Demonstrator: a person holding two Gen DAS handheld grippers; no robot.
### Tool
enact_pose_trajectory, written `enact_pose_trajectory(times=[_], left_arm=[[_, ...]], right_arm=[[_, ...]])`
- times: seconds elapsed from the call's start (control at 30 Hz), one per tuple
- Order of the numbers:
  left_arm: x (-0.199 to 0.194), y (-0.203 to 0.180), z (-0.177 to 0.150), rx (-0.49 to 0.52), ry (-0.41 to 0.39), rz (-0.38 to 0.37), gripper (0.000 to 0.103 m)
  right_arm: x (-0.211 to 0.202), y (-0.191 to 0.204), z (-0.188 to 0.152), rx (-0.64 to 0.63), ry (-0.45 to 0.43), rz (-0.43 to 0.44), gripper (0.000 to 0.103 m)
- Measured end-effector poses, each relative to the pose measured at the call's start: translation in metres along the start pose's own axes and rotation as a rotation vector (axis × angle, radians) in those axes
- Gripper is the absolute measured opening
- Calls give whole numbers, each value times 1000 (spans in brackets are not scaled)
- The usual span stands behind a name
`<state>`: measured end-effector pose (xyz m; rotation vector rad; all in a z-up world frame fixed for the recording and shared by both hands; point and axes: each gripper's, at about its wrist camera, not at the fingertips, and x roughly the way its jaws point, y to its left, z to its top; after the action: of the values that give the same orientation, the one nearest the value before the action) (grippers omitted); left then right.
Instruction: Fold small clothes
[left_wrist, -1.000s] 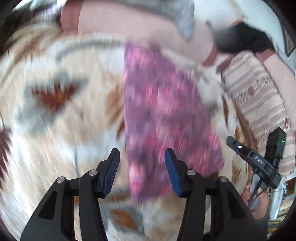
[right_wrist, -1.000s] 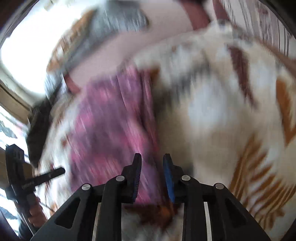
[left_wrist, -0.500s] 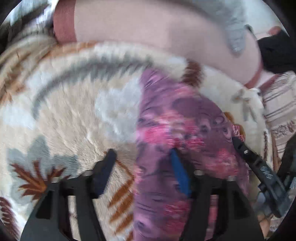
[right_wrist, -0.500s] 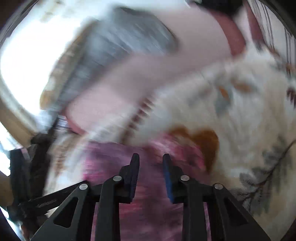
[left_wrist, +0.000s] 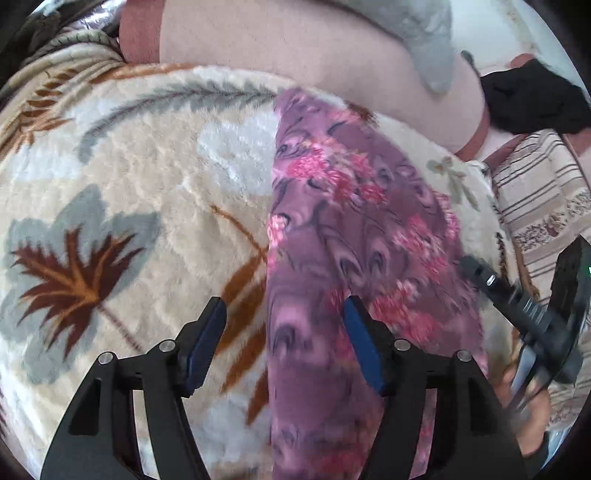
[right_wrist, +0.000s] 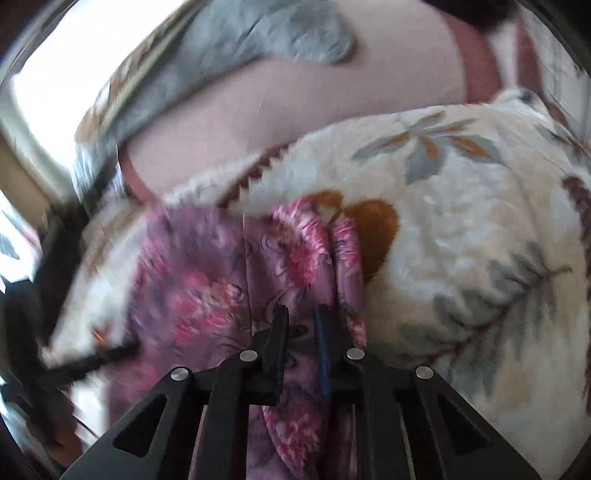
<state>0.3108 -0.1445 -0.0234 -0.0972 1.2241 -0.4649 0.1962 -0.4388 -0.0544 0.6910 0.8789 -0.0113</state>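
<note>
The purple floral garment (left_wrist: 354, 236) lies as a long strip down the middle of the frame, on the cream leaf-patterned blanket (left_wrist: 140, 192). The left gripper (left_wrist: 284, 339) is spread wide, straddling the cloth's left edge at lower centre. The right gripper (right_wrist: 300, 325) is nearly pressed together over bunched fabric; whether it actually pinches cloth cannot be told. The tidy play looks like gripping both layers at the hem and lifting evenly. Only the left view shows the full strip and a black item (left_wrist: 532, 99) at upper right; the right view shows the ruffled end.
</note>
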Motion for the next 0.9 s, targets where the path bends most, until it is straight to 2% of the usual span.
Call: enact_pose_trajectory(times=[0.03,0.07,0.13,0.17,0.27,0.33,0.43,0.5,0.53,0.57,0.63,0.77,0.83,0.9], left_arm=[[-8,2,-3,-2,-10,1,65],[-13,5,-7,-10,-15,6,65],[-18,8,-16,-19,-5,-6,65],[-16,9,-20,-20,7,-8,65],[-9,6,-25,-22,17,2,66],[-10,0,-26,-10,10,17,66],[-6,-4,-20,5,10,29,66],[-5,-5,-20,9,7,32,66],[-5,-5,-20,6,7,31,66],[-4,-5,-20,4,12,26,66],[-2,-6,-18,0,17,25,66],[-3,-4,-18,6,23,21,66],[-8,-1,-16,10,24,4,66],[-14,7,-12,-13,1,-23,66]], right_arm=[[-11,-12,2,69,-31,26,31],[-16,-20,3,106,-39,34,46],[-16,-37,2,168,-3,36,57],[-12,-43,-1,186,32,48,58],[1,-52,-19,232,101,122,58],[1,-46,-20,219,85,154,58],[1,-35,-20,202,109,224,58],[-2,-26,-21,130,113,176,59],[2,-17,-23,52,120,103,55],[7,-7,-26,-34,130,23,45],[6,6,-28,-113,108,-24,43],[-3,8,-23,-115,83,-43,36],[-10,2,-19,-89,69,-48,36],[-16,-9,-9,-2,43,-26,39]])
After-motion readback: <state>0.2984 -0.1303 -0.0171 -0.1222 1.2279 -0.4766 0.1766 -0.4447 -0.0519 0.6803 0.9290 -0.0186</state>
